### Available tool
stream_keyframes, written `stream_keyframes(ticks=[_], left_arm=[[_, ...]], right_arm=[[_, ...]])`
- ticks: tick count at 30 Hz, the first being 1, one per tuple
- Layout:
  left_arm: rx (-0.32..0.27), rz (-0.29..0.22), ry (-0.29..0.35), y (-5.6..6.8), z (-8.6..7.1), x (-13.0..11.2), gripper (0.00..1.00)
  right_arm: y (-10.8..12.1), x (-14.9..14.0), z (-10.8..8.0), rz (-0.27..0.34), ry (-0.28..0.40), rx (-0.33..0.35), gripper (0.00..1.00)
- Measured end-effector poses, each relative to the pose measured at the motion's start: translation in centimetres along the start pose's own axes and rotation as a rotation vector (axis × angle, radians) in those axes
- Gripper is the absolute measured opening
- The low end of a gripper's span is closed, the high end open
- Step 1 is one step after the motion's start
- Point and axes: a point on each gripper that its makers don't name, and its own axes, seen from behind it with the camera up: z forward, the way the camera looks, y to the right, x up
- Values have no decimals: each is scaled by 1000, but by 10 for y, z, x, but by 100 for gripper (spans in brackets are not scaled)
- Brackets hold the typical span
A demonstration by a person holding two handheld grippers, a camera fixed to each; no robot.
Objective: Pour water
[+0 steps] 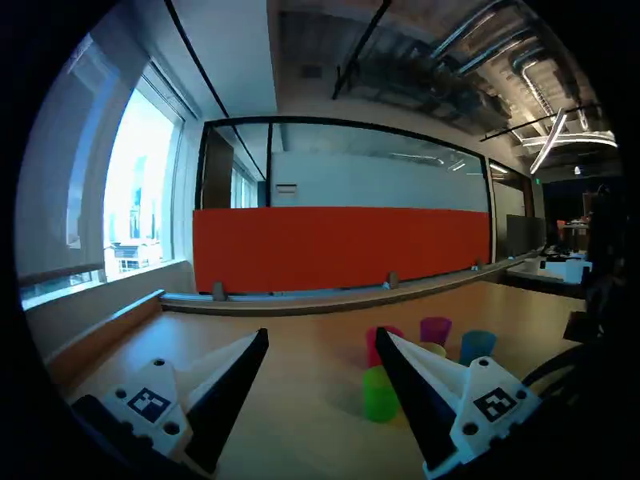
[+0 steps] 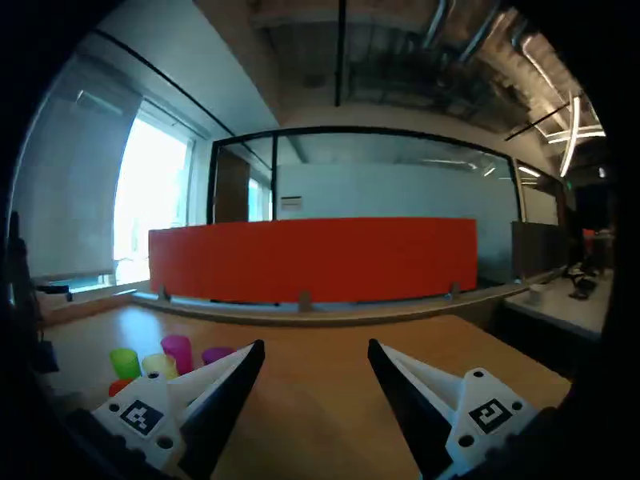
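Observation:
Several coloured plastic cups stand in a cluster on the wooden table (image 1: pixel 320 336): a green cup (image 1: pixel 379 394) nearest, a red cup (image 1: pixel 374 342), a magenta cup (image 1: pixel 436 329), a yellow cup (image 1: pixel 433 350) and a blue cup (image 1: pixel 477 346). My left gripper (image 1: pixel 320 352) is open above the table, with the cups just right of the gap. In the right gripper view the cups sit at lower left: green cup (image 2: pixel 125 362), yellow cup (image 2: pixel 159 366), magenta cup (image 2: pixel 178 350), purple cup (image 2: pixel 216 354). My right gripper (image 2: pixel 314 356) is open and holds nothing.
An orange partition panel (image 1: pixel 340 246) runs along the table's far edge, with glass walls behind it. Bright windows (image 1: pixel 140 196) are on the left. Another desk (image 2: pixel 572 304) with items stands at the right.

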Motion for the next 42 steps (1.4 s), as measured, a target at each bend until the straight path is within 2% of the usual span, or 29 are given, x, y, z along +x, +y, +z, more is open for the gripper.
stream_keyframes(ticks=[5, 11, 14, 20, 26, 35, 42], left_arm=[[46, 12, 16, -5, 0, -1, 99], [78, -40, 42, -11, 2, 2, 99], [87, -40, 58, -12, 2, 5, 99], [138, -8, 72, -16, -1, 8, 99], [165, -33, 101, -17, -4, 6, 99], [190, -11, 85, -18, 0, -16, 99], [188, -21, 67, -19, 0, -37, 99]], right_arm=[[5, 6, -3, -10, 35, -48, 100], [4, 3, -2, -50, 29, -73, 100], [5, 0, -3, -58, 22, -80, 100], [17, -6, -2, -60, 3, -119, 100], [21, -4, -2, -38, -5, -132, 100], [31, -4, -8, -11, -26, -158, 100], [34, -7, -9, -8, -32, -174, 100]])
